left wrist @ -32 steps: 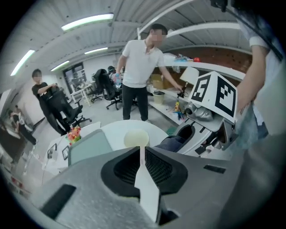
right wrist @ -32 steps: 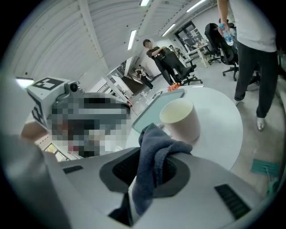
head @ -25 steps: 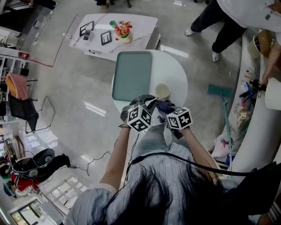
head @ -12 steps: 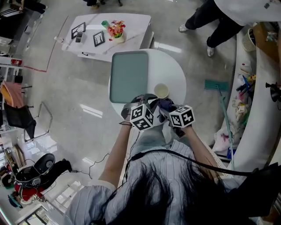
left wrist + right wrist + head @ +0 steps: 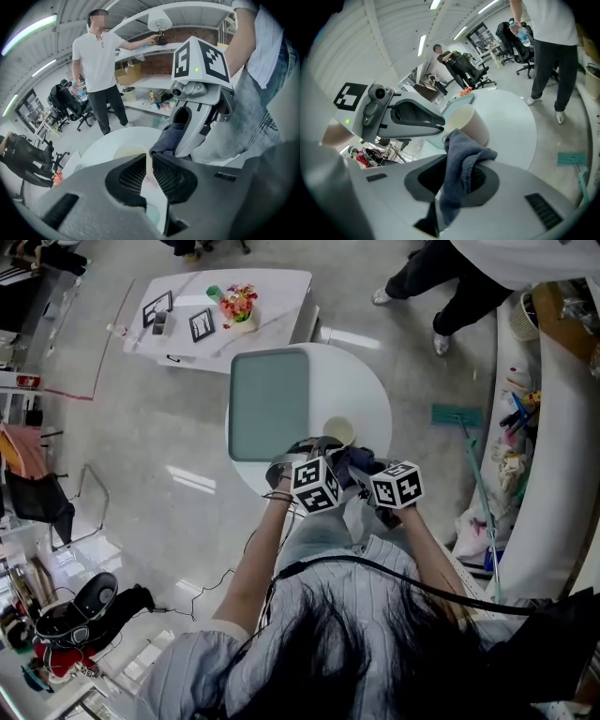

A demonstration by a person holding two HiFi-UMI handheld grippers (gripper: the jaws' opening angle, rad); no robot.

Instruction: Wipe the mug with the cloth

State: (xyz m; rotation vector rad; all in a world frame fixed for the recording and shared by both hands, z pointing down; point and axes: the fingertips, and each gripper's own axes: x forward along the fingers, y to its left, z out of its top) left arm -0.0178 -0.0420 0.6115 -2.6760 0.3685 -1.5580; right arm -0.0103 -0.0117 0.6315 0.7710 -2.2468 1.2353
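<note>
On the left of the round table the tray lies flat; its near edge runs under your hands in the head view, so that strip is not visible. Your left gripper is clenched on the mug. In its own view a thin cream strip of the mug's wall stands between the two pads, one jaw inside the rim and one outside. The rest of the mug is masked by the jaw bodies there. The mug sits at the near edge of the table, just right of the tray. The head view shows only its open mouth. No view shows a handle, and it cannot be determined whether its base rests on the table. The cloth is just right of the mug. Its upper fold overlaps the mug's side in the right gripper view, but contact cannot be confirmed. Your right gripper is clamped on the cloth, with the fabric bunched between the pads and its lower end dropping out of sight between the jaws. From the head view both sets of jaws are hidden beneath the marker cubes and your hands. At far right a bystander is cut off by the frame's top edge.
</note>
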